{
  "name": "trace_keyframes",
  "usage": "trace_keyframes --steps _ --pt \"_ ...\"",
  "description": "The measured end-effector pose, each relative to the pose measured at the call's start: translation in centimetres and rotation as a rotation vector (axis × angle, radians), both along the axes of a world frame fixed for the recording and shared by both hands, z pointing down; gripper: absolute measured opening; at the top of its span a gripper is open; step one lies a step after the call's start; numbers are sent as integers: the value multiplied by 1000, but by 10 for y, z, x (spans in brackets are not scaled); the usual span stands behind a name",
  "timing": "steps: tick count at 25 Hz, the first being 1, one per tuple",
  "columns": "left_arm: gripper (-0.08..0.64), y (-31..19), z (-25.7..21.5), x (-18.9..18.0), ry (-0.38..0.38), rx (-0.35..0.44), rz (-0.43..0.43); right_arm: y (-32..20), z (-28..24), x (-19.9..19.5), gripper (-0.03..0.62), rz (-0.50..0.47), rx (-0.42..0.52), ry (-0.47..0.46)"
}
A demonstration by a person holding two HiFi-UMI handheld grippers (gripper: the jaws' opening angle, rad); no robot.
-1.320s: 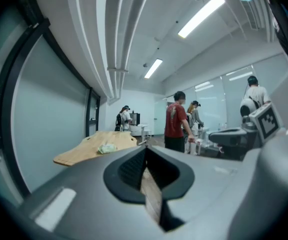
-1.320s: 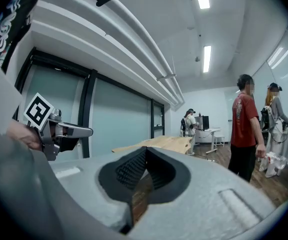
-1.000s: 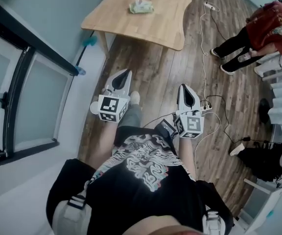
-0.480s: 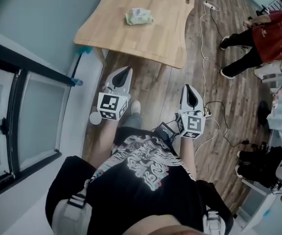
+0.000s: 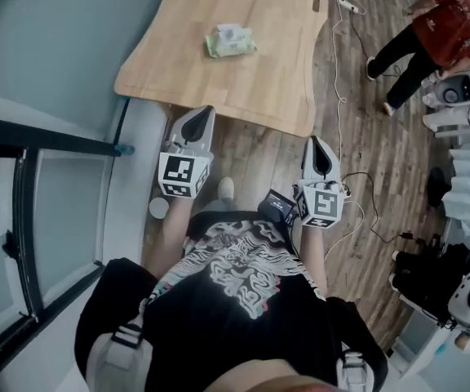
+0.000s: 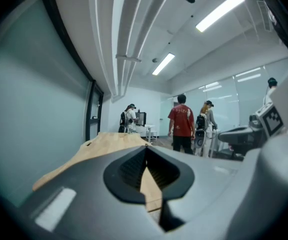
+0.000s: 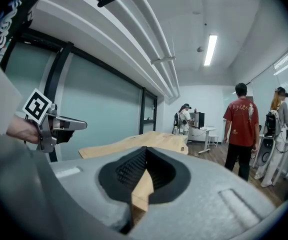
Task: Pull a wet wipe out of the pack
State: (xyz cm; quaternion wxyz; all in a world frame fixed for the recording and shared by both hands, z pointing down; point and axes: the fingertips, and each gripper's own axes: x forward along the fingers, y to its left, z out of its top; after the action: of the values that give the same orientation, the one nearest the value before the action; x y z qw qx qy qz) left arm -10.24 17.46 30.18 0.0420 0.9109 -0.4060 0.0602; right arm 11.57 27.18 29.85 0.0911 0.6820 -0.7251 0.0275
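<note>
left tool, right tool: jaws together, empty, now nearer table and wipe pack

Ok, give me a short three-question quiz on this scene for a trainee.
1. True or false: the left gripper holds the pale green wet wipe pack.
2. The pack lies on: A) the light wooden table; B) the floor; C) a chair.
3. Fill in: the right gripper has its jaws ___.
Key: 1 false; 2 A; 3 shut.
</note>
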Motion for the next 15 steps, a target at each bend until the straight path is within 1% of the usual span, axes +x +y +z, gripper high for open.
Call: trace_keyframes --steps 7,15 --pt "-12 -41 1 -1 -13 -8 -34 -29 0 1 -2 -6 6 -25" --pt "-12 -70 -4 12 2 1 -29 -49 -8 14 -2 28 18 -30"
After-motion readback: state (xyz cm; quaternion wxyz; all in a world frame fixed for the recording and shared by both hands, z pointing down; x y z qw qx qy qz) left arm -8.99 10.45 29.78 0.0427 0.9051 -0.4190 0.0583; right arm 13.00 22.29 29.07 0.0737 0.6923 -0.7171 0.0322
